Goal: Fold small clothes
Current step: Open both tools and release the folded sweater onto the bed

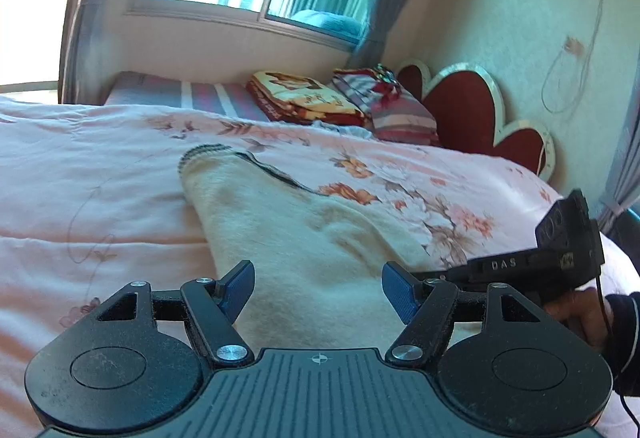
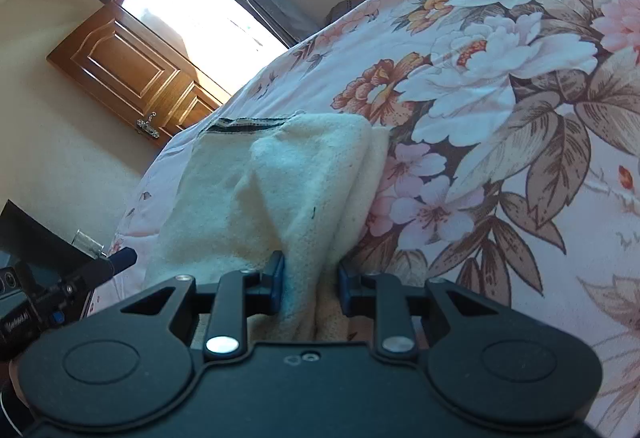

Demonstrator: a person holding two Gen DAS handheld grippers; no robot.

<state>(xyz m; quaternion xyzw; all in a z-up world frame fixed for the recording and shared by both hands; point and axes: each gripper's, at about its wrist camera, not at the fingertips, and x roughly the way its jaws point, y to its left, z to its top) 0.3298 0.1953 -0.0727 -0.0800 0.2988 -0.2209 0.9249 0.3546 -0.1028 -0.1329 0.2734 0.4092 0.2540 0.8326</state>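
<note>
Mid-fold: the right tongs [image 2: 310,284] pinch a bunched edge of the cream garment [image 2: 280,190]; the left tongs [image 1: 318,288] gape wide, empty, above it. Next the left needs a fresh grip on the cloth ahead.

A floral quilt [image 1: 120,166] covers the bed, folded blankets [image 1: 304,98] beside a heart-shaped headboard [image 1: 464,106].

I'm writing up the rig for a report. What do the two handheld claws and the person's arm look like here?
Both the left claw and the right claw are matte black, with blue ribbed pads, silver pivot screws and round discs on a ridged base. The right one's body, seen from the left wrist view, bears white letters "DAS" and trails a thin black cable. The person's sleeve is dark.
</note>
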